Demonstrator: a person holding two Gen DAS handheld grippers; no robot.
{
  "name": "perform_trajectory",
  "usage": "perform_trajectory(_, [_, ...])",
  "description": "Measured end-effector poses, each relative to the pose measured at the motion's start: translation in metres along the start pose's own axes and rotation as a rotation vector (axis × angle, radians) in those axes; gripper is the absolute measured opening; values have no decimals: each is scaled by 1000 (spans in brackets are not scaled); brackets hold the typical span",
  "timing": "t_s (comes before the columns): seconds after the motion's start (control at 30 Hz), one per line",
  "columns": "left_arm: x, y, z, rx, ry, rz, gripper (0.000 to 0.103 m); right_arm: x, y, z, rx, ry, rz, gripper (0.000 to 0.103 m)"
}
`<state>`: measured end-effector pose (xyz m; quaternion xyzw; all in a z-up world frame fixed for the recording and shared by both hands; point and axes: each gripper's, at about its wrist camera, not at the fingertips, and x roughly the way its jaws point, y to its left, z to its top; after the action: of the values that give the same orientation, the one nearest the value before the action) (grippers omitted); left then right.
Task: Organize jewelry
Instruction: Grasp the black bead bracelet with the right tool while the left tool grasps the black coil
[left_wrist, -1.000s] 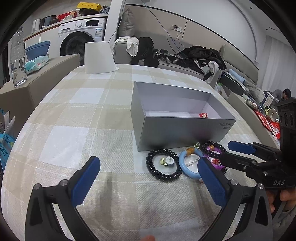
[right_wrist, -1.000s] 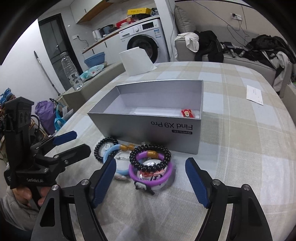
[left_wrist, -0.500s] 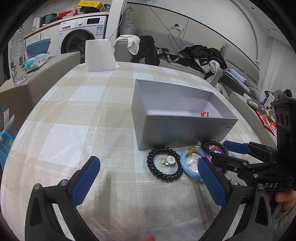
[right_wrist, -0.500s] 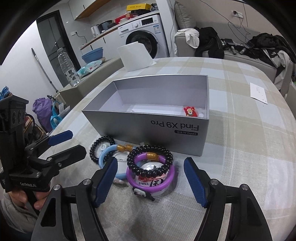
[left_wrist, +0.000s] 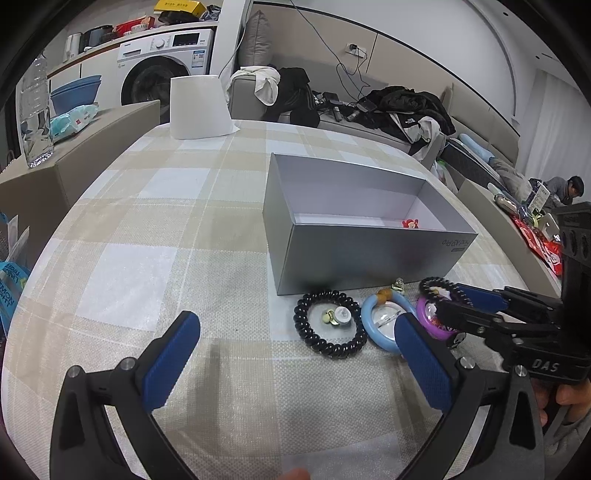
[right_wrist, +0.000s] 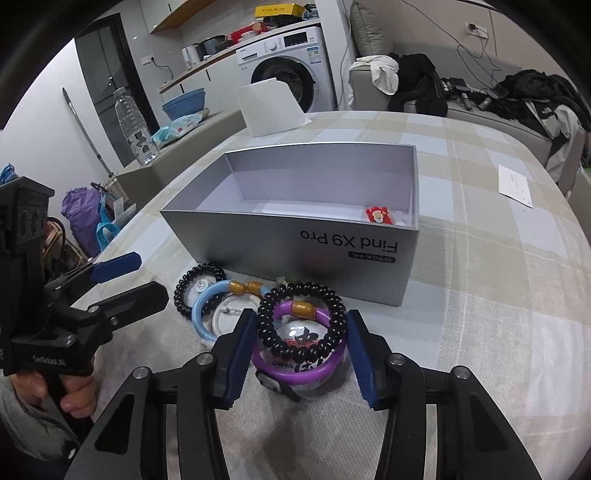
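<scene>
Right gripper (right_wrist: 301, 354) has advanced, jaws narrowed, now straddling purple bangle (right_wrist: 300, 369) with black bead bracelet (right_wrist: 302, 320) atop, not yet clamped; left gripper (left_wrist: 295, 358) wide, empty, farther.

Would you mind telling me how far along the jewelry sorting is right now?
Early. Done: only a small red charm lies in the grey box. In hand: nothing gripped; the right claw, open, straddles the purple bangle and the dark bead bracelet on it. Left: the blue bangle and black bead bracelet; the left claw hangs open.
</scene>
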<state>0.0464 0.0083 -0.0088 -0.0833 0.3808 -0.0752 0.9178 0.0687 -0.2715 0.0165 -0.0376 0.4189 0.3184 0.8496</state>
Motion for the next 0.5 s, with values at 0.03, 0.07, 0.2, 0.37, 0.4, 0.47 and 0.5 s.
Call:
perform_trajectory(0.03, [0, 0, 0, 2, 3, 2, 102, -5, -2, -2, 9, -15, 11, 47])
perform_trajectory(0.07, [1, -1, 0, 5, 8, 6, 102, -8, -3, -3, 16, -27, 21, 47])
perform_trajectory(0.2, [1, -2, -2, 15, 26, 22, 102, -23, -8, -3, 47, -87, 61, 46])
perform_trajectory(0.37, [1, 3, -3, 9, 50, 92, 102, -30, -9, -2, 61, -118, 86, 46])
perform_trajectory(0.4, [2, 5, -2, 9, 55, 106, 102, -29, -10, -1, 63, -119, 87, 46])
perform_trajectory(0.47, [3, 5, -3, 18, 67, 109, 98, -30, -10, -1, 65, -120, 87, 46])
perform_trajectory(0.5, [5, 4, -3, 34, 80, 114, 94, -31, -11, -1, 66, -121, 87, 46])
